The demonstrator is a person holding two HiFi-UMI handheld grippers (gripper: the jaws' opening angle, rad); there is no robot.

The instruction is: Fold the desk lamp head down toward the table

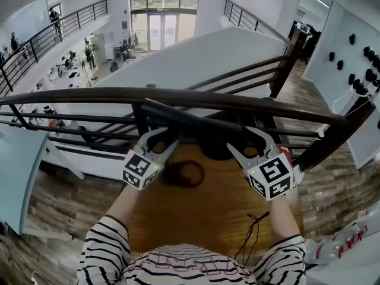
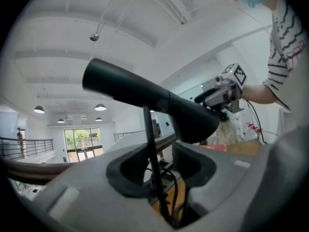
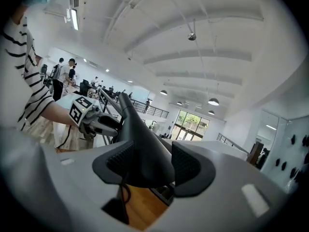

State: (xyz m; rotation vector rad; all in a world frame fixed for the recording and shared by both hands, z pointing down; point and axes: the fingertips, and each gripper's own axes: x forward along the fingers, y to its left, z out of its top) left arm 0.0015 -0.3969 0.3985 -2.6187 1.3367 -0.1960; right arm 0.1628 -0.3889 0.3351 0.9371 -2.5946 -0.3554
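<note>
Striped sleeves (image 1: 107,248) guide both grippers over the wooden table (image 1: 196,212): right gripper (image 3: 152,163) clamps the raised lamp head (image 1: 190,123), left gripper (image 2: 159,170) hangs part-open around its thin stem (image 2: 147,129). Unsteadied, the lamp may tip.

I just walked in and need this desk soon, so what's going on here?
A person holds a gripper in each hand over a wooden table by a railing. The right gripper is clamped on the black lamp head; the left gripper has its jaws open around the lamp's thin stem. The lamp head slants, not yet folded down.
</note>
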